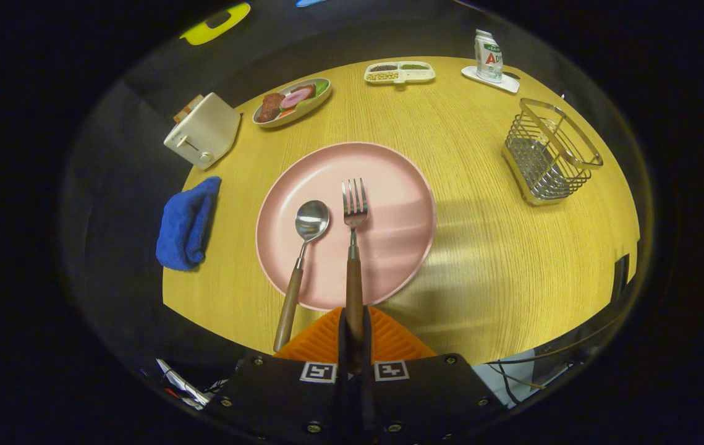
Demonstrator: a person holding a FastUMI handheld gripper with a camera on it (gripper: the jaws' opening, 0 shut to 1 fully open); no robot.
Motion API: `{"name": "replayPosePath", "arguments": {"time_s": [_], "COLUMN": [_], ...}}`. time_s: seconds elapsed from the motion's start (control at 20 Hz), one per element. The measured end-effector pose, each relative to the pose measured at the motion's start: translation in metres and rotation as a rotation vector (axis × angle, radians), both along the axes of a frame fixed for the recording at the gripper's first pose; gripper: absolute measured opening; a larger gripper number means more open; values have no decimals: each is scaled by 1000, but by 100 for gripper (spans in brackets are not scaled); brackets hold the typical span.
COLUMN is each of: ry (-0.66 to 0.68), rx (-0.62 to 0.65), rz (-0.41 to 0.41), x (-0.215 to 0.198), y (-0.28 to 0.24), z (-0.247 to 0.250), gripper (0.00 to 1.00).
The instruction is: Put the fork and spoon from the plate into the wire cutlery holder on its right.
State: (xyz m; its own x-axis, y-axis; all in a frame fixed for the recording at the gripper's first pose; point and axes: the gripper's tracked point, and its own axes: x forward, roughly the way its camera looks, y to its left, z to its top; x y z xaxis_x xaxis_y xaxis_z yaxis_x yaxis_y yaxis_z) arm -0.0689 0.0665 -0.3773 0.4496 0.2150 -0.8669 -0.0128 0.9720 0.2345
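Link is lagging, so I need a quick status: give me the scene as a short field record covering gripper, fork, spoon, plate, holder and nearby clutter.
gripper: gripper shut on the fork's wooden handle
fork: fork tines on the plate, handle end between the fingers
spoon: spoon left of the fork, bowl on the plate, handle over the rim, untouched
plate: pink plate just ahead of the fingers
holder: wire cutlery holder right of the plate, no cutlery in it
clutter: toaster, blue cloth left of the plate
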Motion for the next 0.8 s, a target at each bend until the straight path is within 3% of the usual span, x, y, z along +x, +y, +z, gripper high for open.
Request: {"name": "replayPosePath", "arguments": {"time_s": [0.35,0.8], "ry": [-94,-229], "rx": [36,41], "rz": [-29,-179], "x": [18,32], "y": [-8,-69], "z": [34,86], "gripper": [8,8]}}
